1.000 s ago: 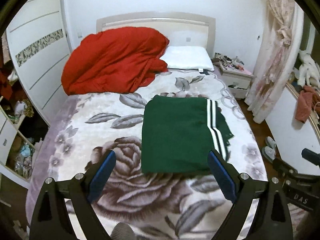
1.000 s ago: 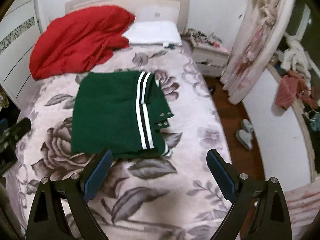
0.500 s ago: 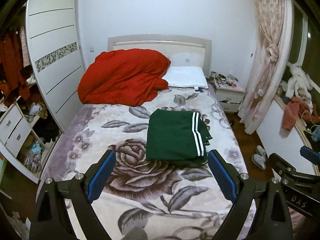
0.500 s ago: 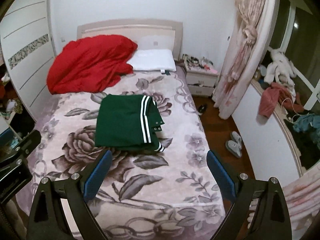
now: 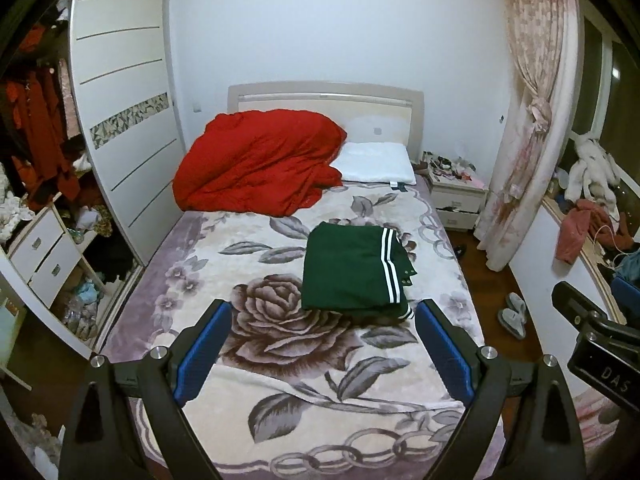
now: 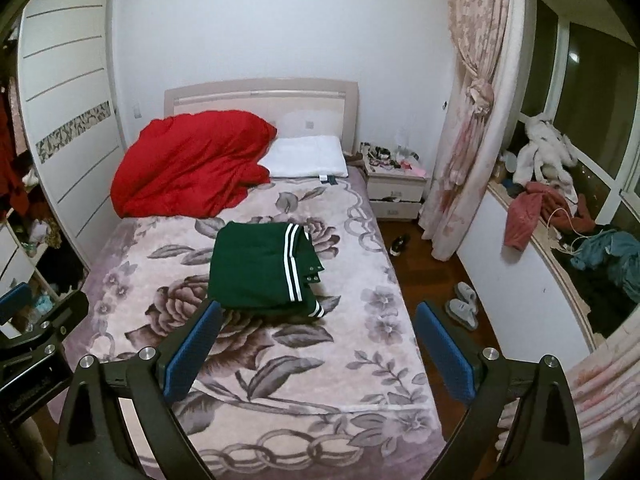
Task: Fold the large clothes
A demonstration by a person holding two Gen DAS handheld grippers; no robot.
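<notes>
- A green garment [image 5: 348,270] with white stripes is seen folded into a neat rectangle on the bed [image 5: 280,360], right of centre, on the floral blanket [image 5: 256,320].
- The fold is judged essentially done; a loose edge with snap buttons sticks out at the garment's right side, and a striped cuff pokes out at the near right corner.
- The left gripper [image 5: 318,350] is held above the foot of the bed, fingers [image 5: 204,344] spread wide, nothing between them.
- The right gripper [image 6: 316,348] is likewise held wide apart and empty; both are well apart from the garment.
- The fabric is judged soft, light and limp: it will sag and unfold if lifted by one point.
- If a tidy-up is wanted, the protruding snap edge is best pinched near its corner and tucked over; for moving the stack, the two near corners should be taken through all layers.
- The plush blanket is judged to give some drag, so sliding may bunch the lower layers.
- A red duvet [image 5: 260,168] and a white pillow [image 5: 376,162] lie at the headboard, clear of the garment.
</notes>
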